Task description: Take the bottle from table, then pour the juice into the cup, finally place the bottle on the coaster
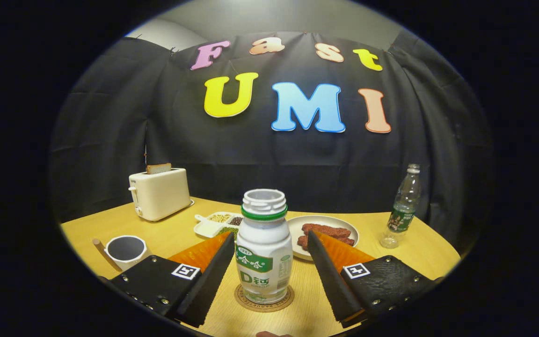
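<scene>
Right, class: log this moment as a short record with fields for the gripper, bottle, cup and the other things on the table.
gripper: open, a finger on each side of the bottle, gaps visible on both sides
bottle: upright, uncapped, standing on the coaster
cup: beyond the left finger, upright
toaster: behind the cup, a slice sticking out
plate: behind the bottle, holding food
clear bottle: far right, upright
table: wooden

White uncapped bottle (264,248) stands upright on the round coaster (264,299) — cup (126,250) well aside, contents unclear.
</scene>
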### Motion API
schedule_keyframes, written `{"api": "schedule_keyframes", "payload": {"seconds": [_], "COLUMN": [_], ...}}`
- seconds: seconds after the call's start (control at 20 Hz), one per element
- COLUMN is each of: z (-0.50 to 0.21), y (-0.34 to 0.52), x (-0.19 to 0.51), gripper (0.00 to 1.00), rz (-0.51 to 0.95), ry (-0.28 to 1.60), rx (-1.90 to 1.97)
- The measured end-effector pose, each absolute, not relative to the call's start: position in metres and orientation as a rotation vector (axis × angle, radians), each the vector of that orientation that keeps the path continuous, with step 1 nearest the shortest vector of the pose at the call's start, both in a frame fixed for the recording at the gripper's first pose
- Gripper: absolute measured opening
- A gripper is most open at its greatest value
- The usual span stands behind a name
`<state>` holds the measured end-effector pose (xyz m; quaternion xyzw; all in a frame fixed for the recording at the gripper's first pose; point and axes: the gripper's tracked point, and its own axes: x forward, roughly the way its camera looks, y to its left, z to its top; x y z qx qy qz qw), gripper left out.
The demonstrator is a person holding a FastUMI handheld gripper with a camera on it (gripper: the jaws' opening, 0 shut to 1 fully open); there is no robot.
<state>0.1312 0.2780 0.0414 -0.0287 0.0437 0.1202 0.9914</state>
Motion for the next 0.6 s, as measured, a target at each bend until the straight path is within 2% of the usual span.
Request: {"api": "schedule_keyframes", "payload": {"seconds": [0.6], "z": [0.166], "y": [0.231], "x": [0.055], "gripper": [0.95], "rz": [0.147], "ry": [-0.067], "rx": [-0.052]}}
